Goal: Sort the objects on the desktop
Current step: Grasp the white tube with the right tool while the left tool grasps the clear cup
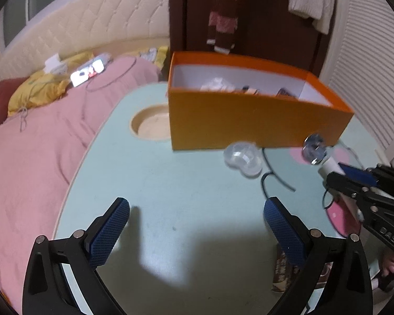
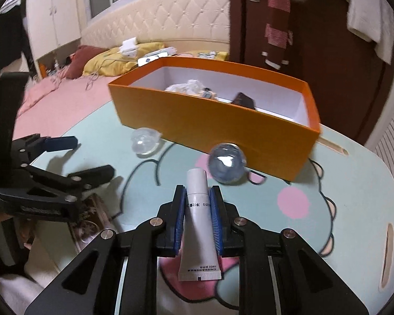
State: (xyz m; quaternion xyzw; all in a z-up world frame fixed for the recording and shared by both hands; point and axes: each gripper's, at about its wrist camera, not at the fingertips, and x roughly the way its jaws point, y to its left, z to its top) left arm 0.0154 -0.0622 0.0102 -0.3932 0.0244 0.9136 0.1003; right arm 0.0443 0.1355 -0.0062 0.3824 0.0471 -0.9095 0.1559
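My right gripper (image 2: 197,197) is shut on a white tube (image 2: 199,225) and holds it just above the mint-green table (image 2: 354,183), tip pointing at the orange box (image 2: 210,123). A clear bluish ball (image 2: 227,166) lies just past the tube's tip, against the box's front wall. A clear plastic shell (image 2: 145,140) rests on the table left of it. The box holds crumpled plastic and several small dark items. My left gripper (image 1: 197,215) hovers open over bare table with nothing between its fingers. From there I see the box (image 1: 249,120), shell (image 1: 243,161), ball (image 1: 312,149) and right gripper (image 1: 338,173).
A bed with a pink cover (image 1: 34,157) borders the table on the left. A round cup recess (image 1: 149,126) is sunk into the table beside the box. A dark door (image 2: 328,52) with hanging clothes stands behind. A slot (image 2: 387,254) cuts the table's right edge.
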